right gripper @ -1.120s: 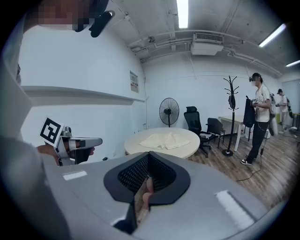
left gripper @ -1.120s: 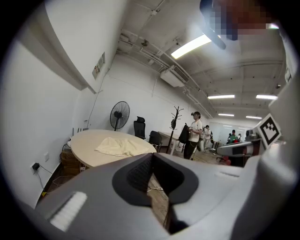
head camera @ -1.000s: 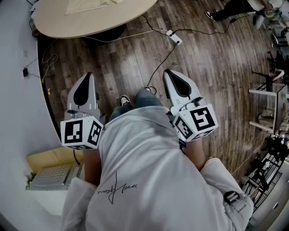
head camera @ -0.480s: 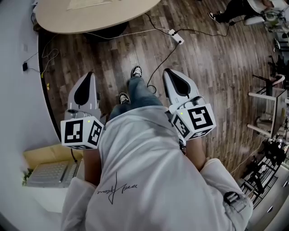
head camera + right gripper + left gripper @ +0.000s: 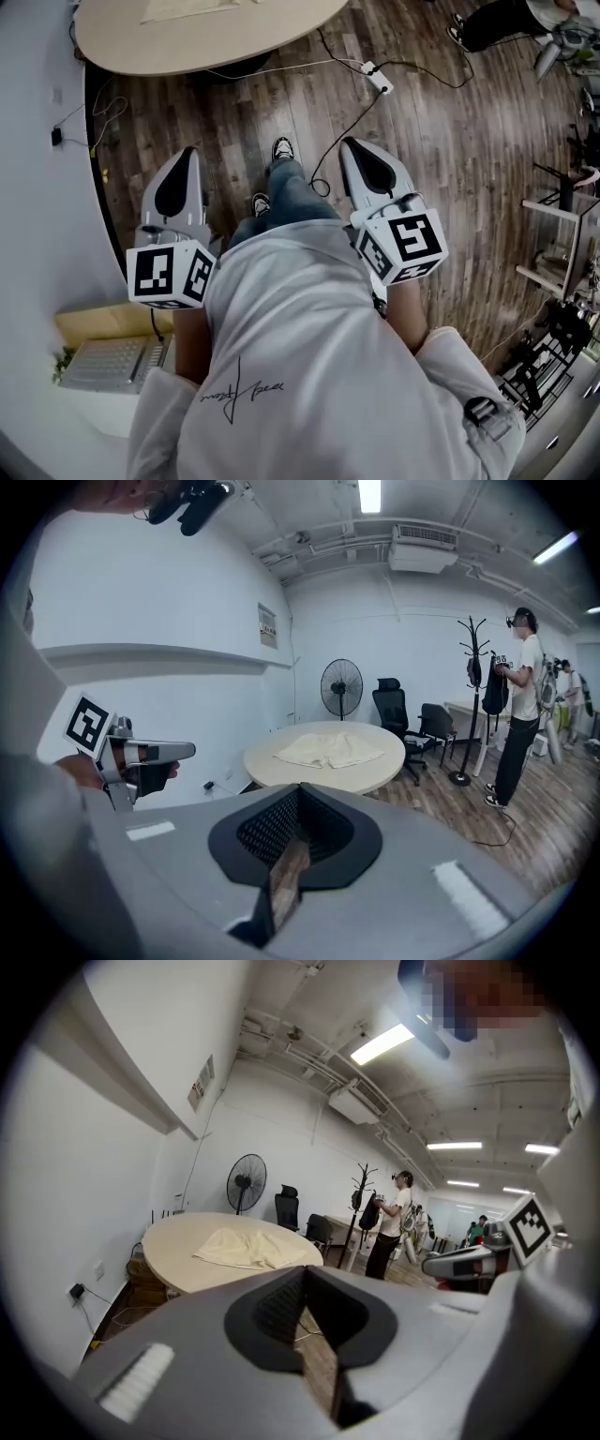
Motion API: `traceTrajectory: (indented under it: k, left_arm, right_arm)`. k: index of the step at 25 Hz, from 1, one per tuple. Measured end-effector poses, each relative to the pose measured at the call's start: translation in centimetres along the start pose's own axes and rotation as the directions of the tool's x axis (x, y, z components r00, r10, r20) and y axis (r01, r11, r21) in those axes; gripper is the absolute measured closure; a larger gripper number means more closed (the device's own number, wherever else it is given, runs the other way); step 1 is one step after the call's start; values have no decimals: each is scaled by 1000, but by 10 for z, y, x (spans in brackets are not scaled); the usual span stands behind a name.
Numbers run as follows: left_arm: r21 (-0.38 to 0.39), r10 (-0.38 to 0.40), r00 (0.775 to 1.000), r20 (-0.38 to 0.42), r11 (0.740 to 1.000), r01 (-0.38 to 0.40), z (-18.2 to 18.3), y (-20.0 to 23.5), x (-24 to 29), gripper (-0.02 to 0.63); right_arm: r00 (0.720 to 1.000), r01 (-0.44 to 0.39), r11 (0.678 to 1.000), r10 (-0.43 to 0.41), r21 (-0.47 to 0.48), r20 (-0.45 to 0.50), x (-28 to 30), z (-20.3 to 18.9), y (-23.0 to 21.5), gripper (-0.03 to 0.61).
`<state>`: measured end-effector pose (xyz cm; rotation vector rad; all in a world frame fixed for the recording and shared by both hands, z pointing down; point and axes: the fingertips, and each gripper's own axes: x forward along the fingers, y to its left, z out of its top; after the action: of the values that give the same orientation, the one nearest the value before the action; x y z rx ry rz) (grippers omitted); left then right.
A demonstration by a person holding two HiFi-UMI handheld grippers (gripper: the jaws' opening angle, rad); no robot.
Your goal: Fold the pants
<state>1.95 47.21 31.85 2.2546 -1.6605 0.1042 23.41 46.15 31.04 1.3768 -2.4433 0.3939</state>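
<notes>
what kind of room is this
Probably an open office or lab workspace: a round table with pale pants laid on it, a black office chair and a standing fan by the white wall.

Bright, even illumination from ceiling strip lights (image 5: 384, 1044), with mild glare there. Heavy fisheye curvature and black vignetting at edges. Foreground soft; shadows faint.
</notes>
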Motion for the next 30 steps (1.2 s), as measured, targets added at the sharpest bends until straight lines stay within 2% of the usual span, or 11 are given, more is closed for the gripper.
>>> traceTrajectory:
  k: [5, 10, 22, 30]
  left_arm:
    - [9, -3, 1000, -19, 1000, 4, 12, 2, 39, 574]
    - [24, -5, 999, -50, 1000, 6, 24, 3, 85, 574]
    - [52, 35, 998, -55, 998, -32, 65, 11, 185, 574]
    - [78, 81, 996, -41, 994, -78, 85, 10, 229, 574]
  right_arm:
    - [999, -39, 999, 39, 5, -27, 29, 7, -18, 592]
    - [995, -90, 993, 93, 72, -35, 63, 21, -48, 592]
    - [990, -130, 988, 134, 89, -45, 147, 53, -122, 592]
    - [983, -181, 982, 183, 50, -28, 183, 74, -150, 592]
